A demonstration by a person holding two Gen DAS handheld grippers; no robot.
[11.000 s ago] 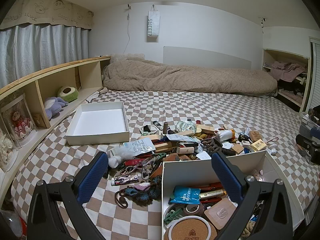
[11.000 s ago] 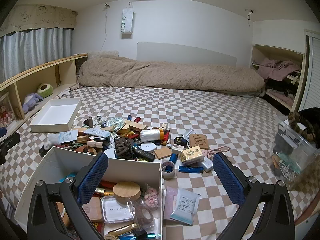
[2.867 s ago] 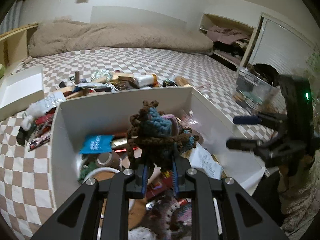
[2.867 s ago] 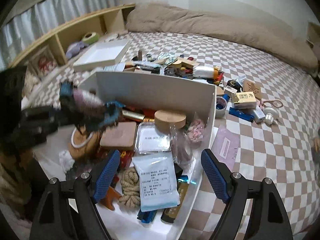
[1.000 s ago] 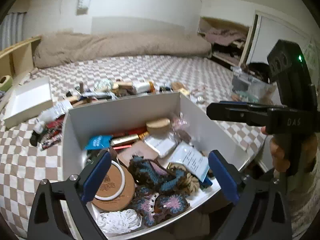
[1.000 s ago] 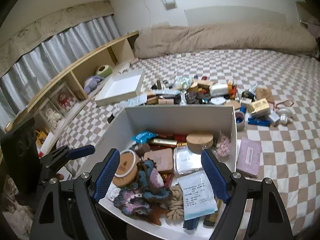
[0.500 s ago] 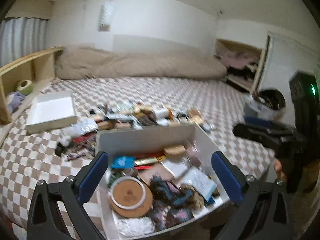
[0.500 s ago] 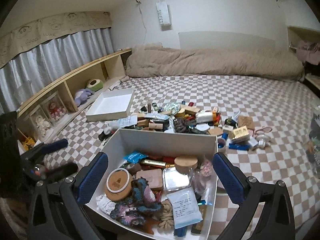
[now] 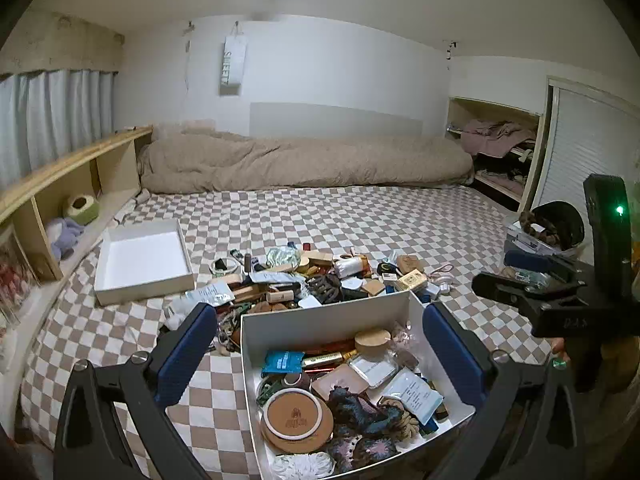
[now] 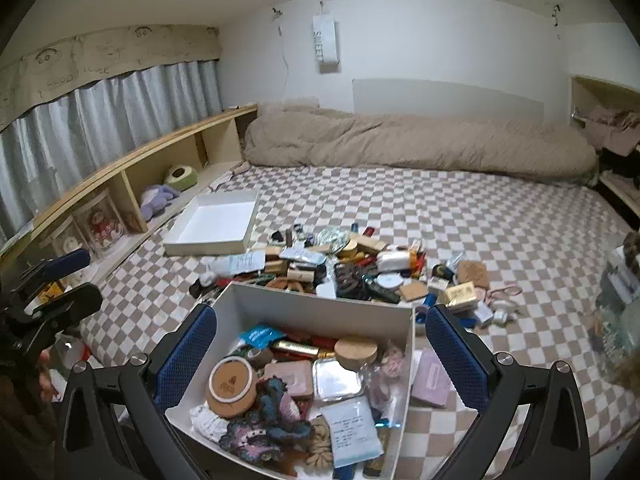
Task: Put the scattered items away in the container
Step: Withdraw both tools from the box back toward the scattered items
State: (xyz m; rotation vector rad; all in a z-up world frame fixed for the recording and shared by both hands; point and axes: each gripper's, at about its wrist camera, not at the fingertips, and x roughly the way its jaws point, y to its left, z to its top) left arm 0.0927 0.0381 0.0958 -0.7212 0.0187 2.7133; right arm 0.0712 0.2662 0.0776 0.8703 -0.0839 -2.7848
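A white box (image 9: pixel 328 314) (image 10: pixel 320 312) stands at the near edge of the checkered bed, holding a cork-topped jar (image 9: pixel 294 422), a crocheted piece (image 9: pixel 362 408) (image 10: pixel 276 404), packets and small tins. Behind it lies a heap of scattered small items (image 9: pixel 320 276) (image 10: pixel 352 268). My left gripper (image 9: pixel 320 352) is open above the box's near side, nothing between its blue pads. My right gripper (image 10: pixel 320 350) is also open and empty over the box. Each gripper shows at the edge of the other's view, the right gripper (image 9: pixel 540 280) and the left gripper (image 10: pixel 52 284).
An empty white lid or tray (image 9: pixel 142 254) (image 10: pixel 216 224) lies to the left of the heap. A wooden shelf (image 10: pixel 132 172) with plush toys runs along the left. A beige duvet (image 9: pixel 300 160) lies at the back. A clear bin (image 9: pixel 536 240) stands on the right.
Both grippers have risen and tilted up, so the box now sits lower in both views and more of the bed shows. The right gripper's jaws have spread wider.
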